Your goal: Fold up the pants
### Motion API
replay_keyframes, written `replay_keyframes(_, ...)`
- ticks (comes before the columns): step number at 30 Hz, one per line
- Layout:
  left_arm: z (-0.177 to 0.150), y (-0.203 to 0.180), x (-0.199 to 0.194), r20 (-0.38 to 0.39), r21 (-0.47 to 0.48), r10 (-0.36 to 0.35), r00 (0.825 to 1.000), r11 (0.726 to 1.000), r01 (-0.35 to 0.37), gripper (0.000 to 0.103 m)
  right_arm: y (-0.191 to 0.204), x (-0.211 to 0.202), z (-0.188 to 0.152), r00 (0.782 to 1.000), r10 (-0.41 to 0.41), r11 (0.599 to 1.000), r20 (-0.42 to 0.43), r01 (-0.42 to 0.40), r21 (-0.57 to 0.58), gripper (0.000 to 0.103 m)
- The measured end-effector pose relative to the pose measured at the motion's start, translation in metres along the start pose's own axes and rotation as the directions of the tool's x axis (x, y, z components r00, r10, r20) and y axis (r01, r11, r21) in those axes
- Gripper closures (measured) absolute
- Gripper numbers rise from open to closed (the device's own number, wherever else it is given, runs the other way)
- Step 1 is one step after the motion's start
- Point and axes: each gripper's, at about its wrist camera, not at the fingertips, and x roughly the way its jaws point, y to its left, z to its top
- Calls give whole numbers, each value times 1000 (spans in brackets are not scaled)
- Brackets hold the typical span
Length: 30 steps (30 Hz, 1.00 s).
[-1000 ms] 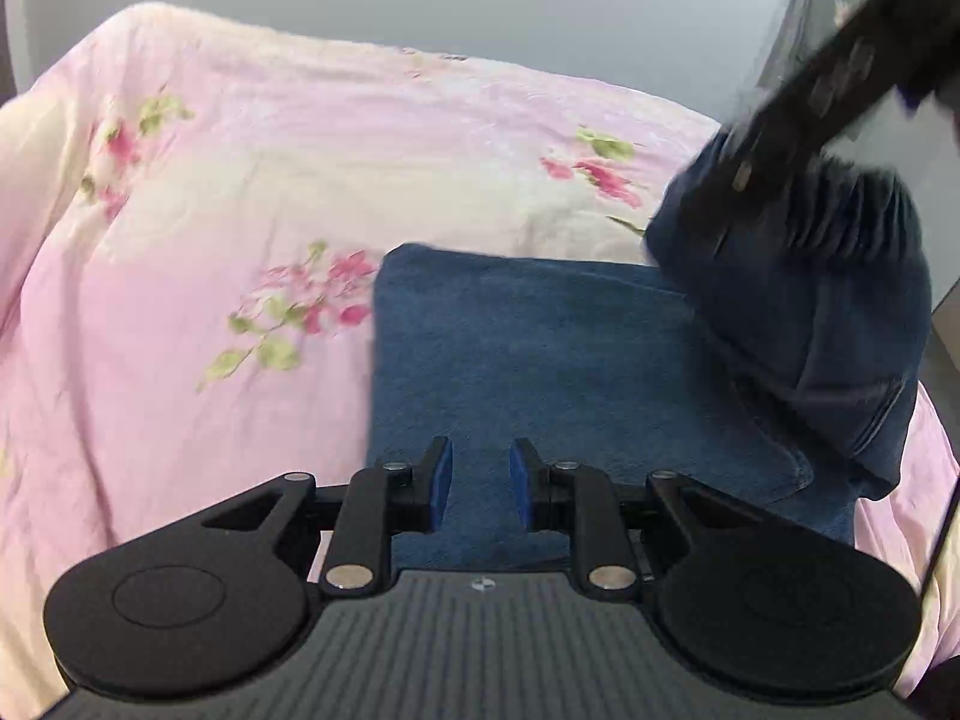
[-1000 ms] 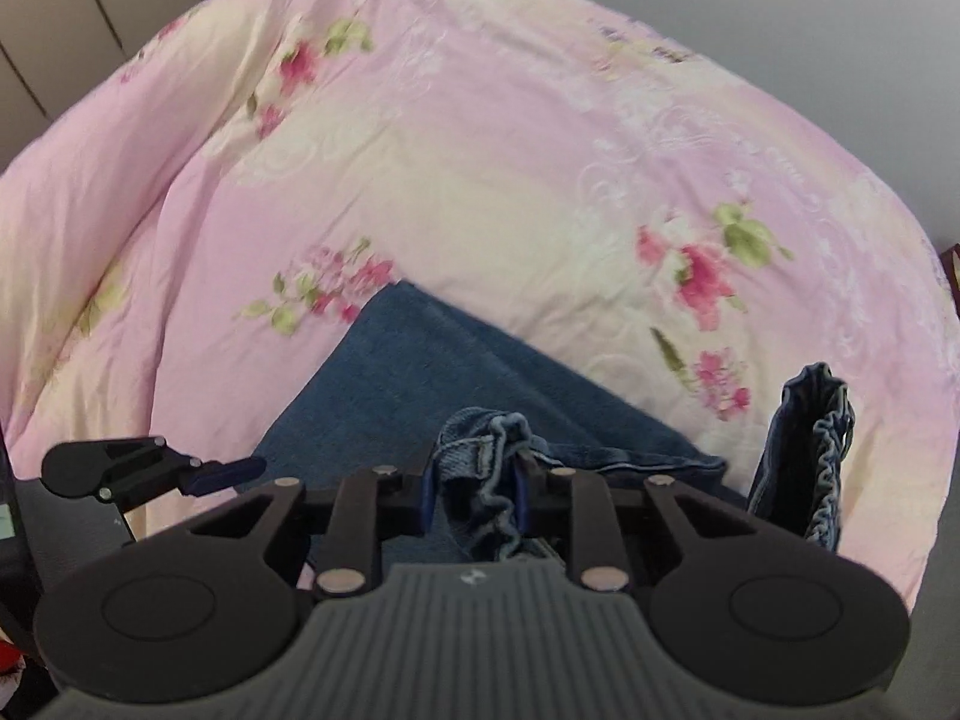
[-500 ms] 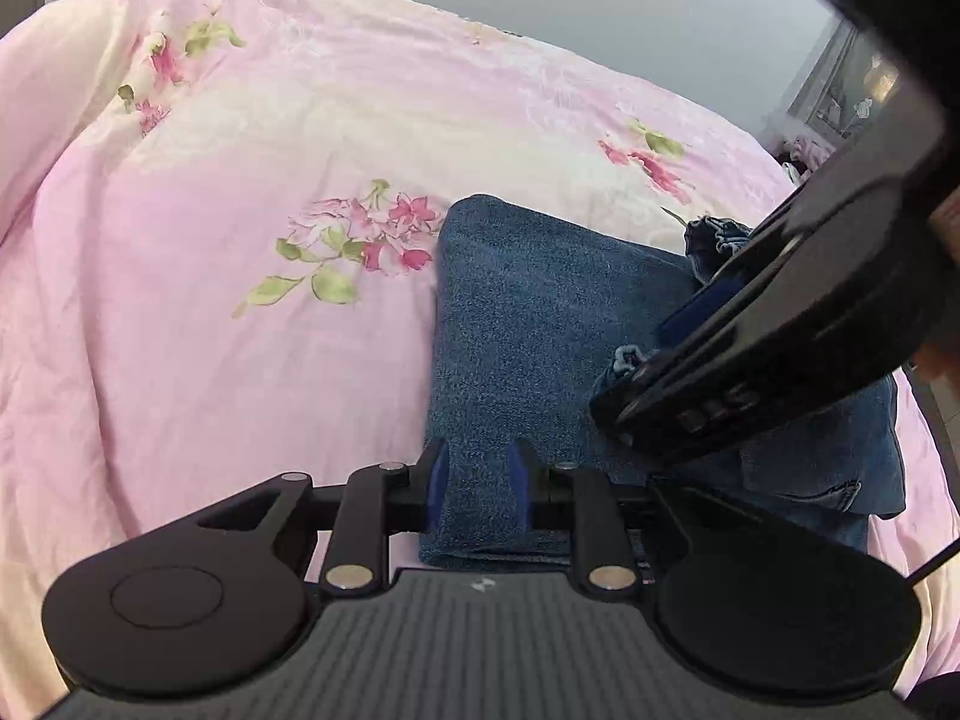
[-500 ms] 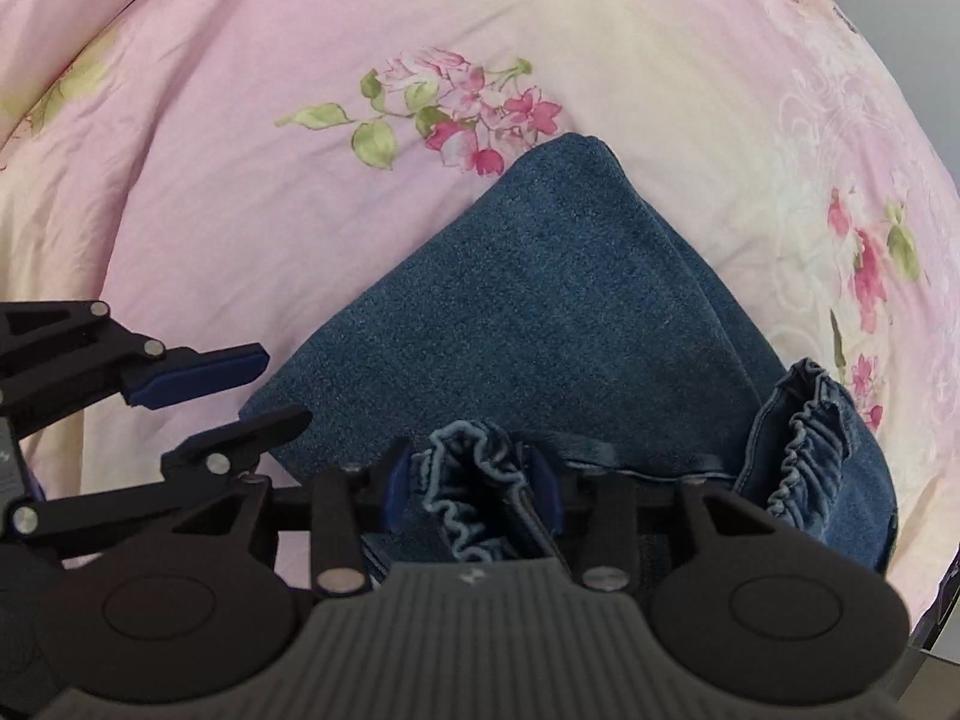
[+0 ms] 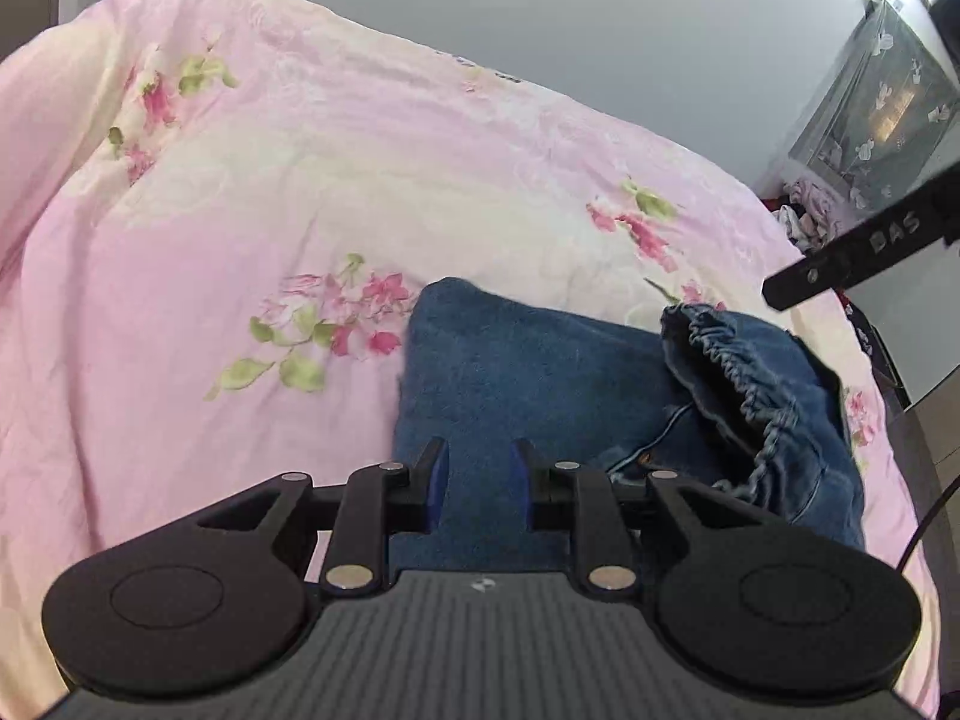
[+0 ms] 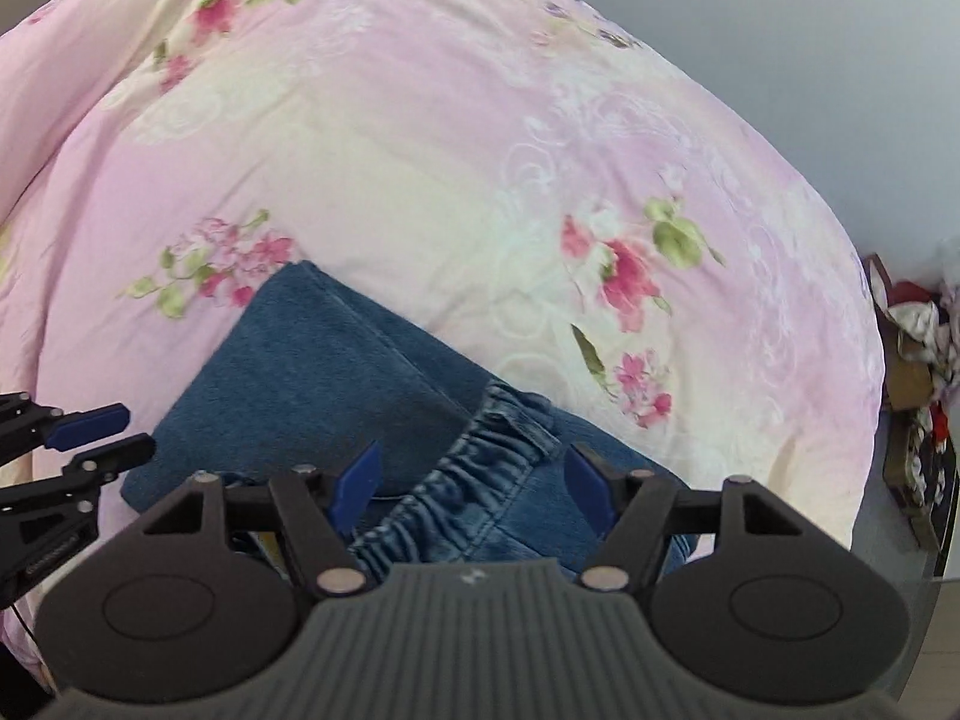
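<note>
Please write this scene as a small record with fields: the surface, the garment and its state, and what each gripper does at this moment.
surface: pink floral quilt on a bed
garment: blue denim pants, folded into a compact stack
waistband: elastic waistband lies on top, bunched
left gripper: narrow gap, nothing between the pads, above the near edge of the pants
right gripper: jaws opening, over the waistband, pads not pressing it
fold status: nearly complete

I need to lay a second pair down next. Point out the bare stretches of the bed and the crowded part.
Bare quilt lies beyond the folded jeans, towards the wall, and to their left past the pink flower sprig. It is crowded at the near edge: the left gripper hovers over the denim, and the opening right gripper straddles the elastic waistband without pressing it.
</note>
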Motion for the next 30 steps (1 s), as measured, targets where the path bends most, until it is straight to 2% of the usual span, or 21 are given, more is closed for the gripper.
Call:
replay_keyframes(3,7,-7,13,-43,-13,-26,999,1000,26,77,-13,24,1,999,27,998,-37,-25,64,38)
replay_keyframes(6,8,-16,26,-80,6,-11,997,1000,11,77,-4,54,7,998,17,998,-66,-13,68,38)
replay_keyframes(10,4,-19,36,-111,-1,-18,994,1000,18,77,20,96,14,991,-54,998,-124,57,16,38)
replay_keyframes(13,2,-17,42,-133,-20,-29,991,999,26,77,36,127,10,972,-163,985,-170,151,-80,34)
replay_keyframes(14,2,-16,42,-131,-20,-30,991,999,28,77,38,135,8,967,-179,981,-179,163,-101,37)
replay_keyframes(15,1,-16,42,-130,-25,-36,991,999,34,77,38,139,4,966,-184,980,-183,166,-108,45)
replay_keyframes(16,1,-15,41,-130,-32,-43,991,999,40,77,36,139,0,969,-174,982,-174,157,-107,47)
replay_keyframes(17,1,-14,40,-129,-38,-51,990,998,47,77,35,137,-2,972,-166,982,-163,148,-117,52)
replay_keyframes(18,1,-12,39,-128,-48,-61,990,997,56,77,33,132,-4,975,-162,982,-152,144,-124,65)
replay_keyframes(21,-1,-8,33,-125,-83,-83,989,994,73,77,22,100,-13,991,-97,990,-95,86,-109,84)
replay_keyframes(25,-6,-4,24,-126,-121,-110,986,988,95,76,13,39,-36,1000,14,994,1,-14,-107,88)
replay_keyframes(28,-14,-1,16,-129,-151,-126,984,983,106,70,13,-4,-62,994,92,989,59,-84,-121,88)
replay_keyframes(30,-18,1,13,-136,-169,-141,981,979,117,69,18,-23,-81,987,141,980,78,-129,-150,88)
